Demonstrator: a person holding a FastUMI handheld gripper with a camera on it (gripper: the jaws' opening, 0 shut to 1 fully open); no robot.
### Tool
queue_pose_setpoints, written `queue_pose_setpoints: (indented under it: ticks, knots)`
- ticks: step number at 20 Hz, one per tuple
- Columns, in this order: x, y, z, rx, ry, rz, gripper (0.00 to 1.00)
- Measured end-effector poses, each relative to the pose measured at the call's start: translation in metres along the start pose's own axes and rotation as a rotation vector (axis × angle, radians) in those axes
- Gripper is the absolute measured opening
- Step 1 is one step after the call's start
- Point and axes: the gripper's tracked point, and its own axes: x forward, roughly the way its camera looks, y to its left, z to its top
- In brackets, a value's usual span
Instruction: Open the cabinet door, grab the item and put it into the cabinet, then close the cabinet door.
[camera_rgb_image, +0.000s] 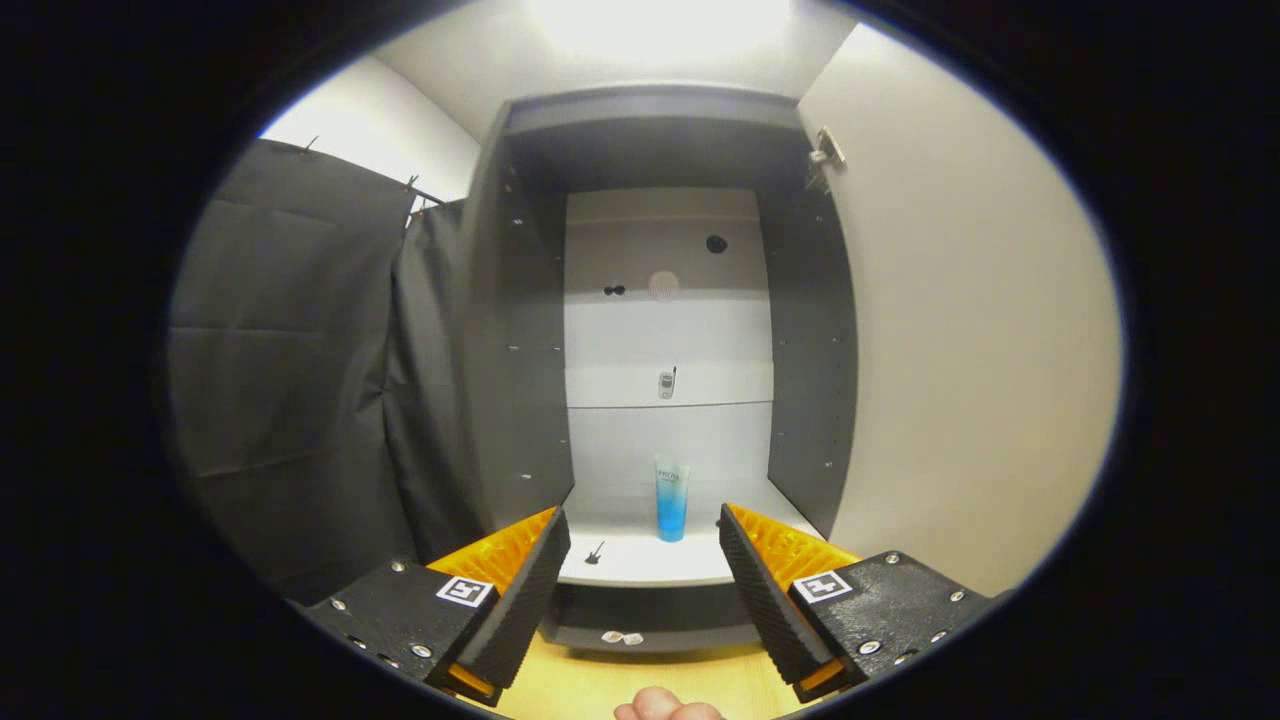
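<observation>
Tool (645, 560) released, its 2 fingers spread wide, nothing between them, pointed into open cabinet (660, 300). Beyond fingers, blue tube (671, 498) stands upright on bottom shelf (640, 565), near shelf's middle. Small dark object (594, 553) lies on same shelf, left of tube. Higher shelf carries small phone (666, 383). Cabinet door (960, 330) swung open at right, hinge (826, 152) visible near top. Dark cloth (300, 370) hangs at left. Wooden surface (600, 685) below cabinet; part of hand (665, 705) shows between tool's fingers.

The gripper (645, 540) is held level, its two fingers spread wide apart and gripping nothing (a fingertip (665, 706) shows just below, between them).
</observation>
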Motion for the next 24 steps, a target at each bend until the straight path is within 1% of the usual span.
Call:
queue_pose_setpoints:
  ticks: [2, 6, 8, 10, 14, 17, 20, 23, 24]
  knots:
    - [-0.042, 0.010, -0.004, 0.005, 0.011, 0.020, 0.93]
    - [-0.125, 0.020, -0.019, 0.026, 0.073, 0.081, 0.93]
    - [-0.168, 0.006, -0.020, 0.010, 0.091, 0.088, 0.93]
    - [-0.206, -0.030, -0.015, -0.018, 0.087, 0.037, 0.93]
    - [-0.266, -0.124, -0.003, -0.065, 0.067, -0.120, 0.93]
    - [-0.282, -0.198, 0.005, -0.084, 0.050, -0.230, 0.93]
    - [-0.268, -0.260, 0.017, -0.065, 0.030, -0.303, 0.93]
    - [-0.238, -0.302, 0.021, -0.045, 0.022, -0.311, 0.93]
    - [-0.228, -0.305, 0.020, -0.030, 0.029, -0.278, 0.93]
